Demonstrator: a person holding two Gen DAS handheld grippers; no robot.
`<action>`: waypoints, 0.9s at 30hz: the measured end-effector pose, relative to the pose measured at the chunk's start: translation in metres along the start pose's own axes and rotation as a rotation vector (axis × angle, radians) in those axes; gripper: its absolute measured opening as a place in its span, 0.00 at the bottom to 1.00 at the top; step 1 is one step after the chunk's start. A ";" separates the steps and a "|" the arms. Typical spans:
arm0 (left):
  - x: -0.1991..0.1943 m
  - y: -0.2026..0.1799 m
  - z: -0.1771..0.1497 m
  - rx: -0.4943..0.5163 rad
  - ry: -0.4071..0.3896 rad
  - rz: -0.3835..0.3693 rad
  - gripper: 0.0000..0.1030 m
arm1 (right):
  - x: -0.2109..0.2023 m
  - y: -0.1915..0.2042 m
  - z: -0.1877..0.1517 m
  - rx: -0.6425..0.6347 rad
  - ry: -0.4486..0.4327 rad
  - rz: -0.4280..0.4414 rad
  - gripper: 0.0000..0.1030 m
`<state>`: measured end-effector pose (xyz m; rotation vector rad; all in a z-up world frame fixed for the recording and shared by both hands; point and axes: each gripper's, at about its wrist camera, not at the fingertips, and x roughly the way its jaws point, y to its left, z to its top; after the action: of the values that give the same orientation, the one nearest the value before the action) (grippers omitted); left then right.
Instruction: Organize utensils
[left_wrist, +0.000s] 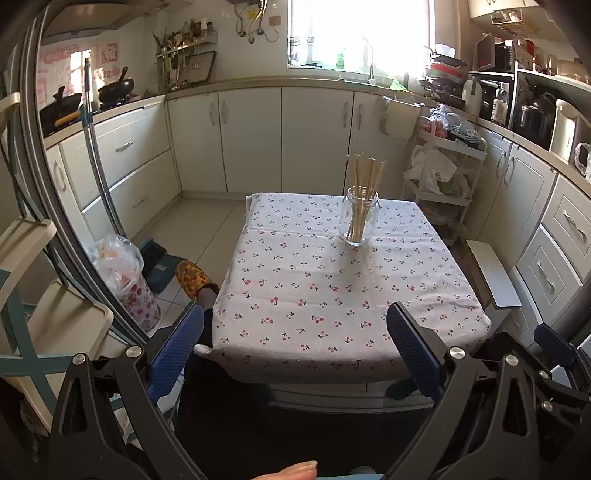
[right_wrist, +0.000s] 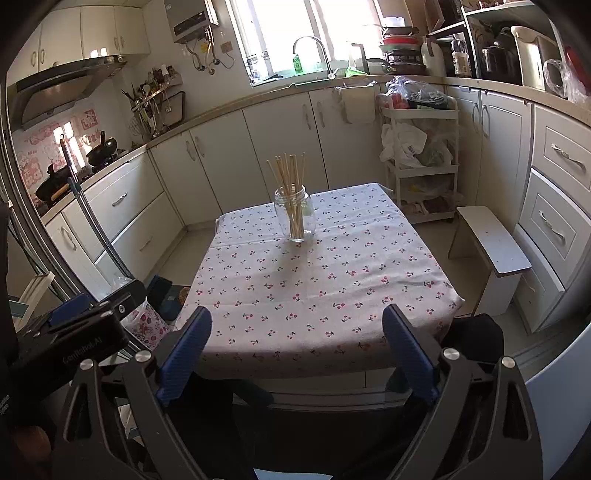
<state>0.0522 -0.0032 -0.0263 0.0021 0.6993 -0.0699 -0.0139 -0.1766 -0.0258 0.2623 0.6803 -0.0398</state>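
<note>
A clear glass jar (left_wrist: 360, 221) stands upright on the far part of a table with a cherry-print cloth (left_wrist: 332, 295). Several wooden chopsticks (left_wrist: 365, 177) stand in it, tips up. The jar (right_wrist: 294, 216) and chopsticks (right_wrist: 290, 173) also show in the right wrist view, on the cloth (right_wrist: 314, 295). My left gripper (left_wrist: 295, 347) is open and empty, held back at the table's near edge. My right gripper (right_wrist: 297, 347) is open and empty, also at the near edge. No loose utensils lie on the cloth.
White kitchen cabinets (left_wrist: 251, 136) line the walls. A white trolley with bags (right_wrist: 421, 147) stands right of the table, a white stool (right_wrist: 491, 251) nearer. A floral bin with a plastic bag (left_wrist: 125, 280) and a slippered foot (left_wrist: 192, 277) are at the left.
</note>
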 end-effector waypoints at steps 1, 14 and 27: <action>0.000 0.001 0.000 -0.003 0.002 -0.002 0.93 | 0.000 0.000 0.000 0.000 0.001 -0.001 0.88; 0.001 0.007 -0.002 -0.043 0.012 -0.035 0.93 | 0.003 0.006 -0.004 -0.018 0.020 0.005 0.90; -0.004 0.001 -0.002 -0.010 -0.013 -0.027 0.93 | 0.005 0.007 -0.005 -0.023 0.029 0.007 0.91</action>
<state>0.0481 -0.0017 -0.0249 -0.0171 0.6867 -0.0921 -0.0120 -0.1686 -0.0309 0.2432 0.7080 -0.0214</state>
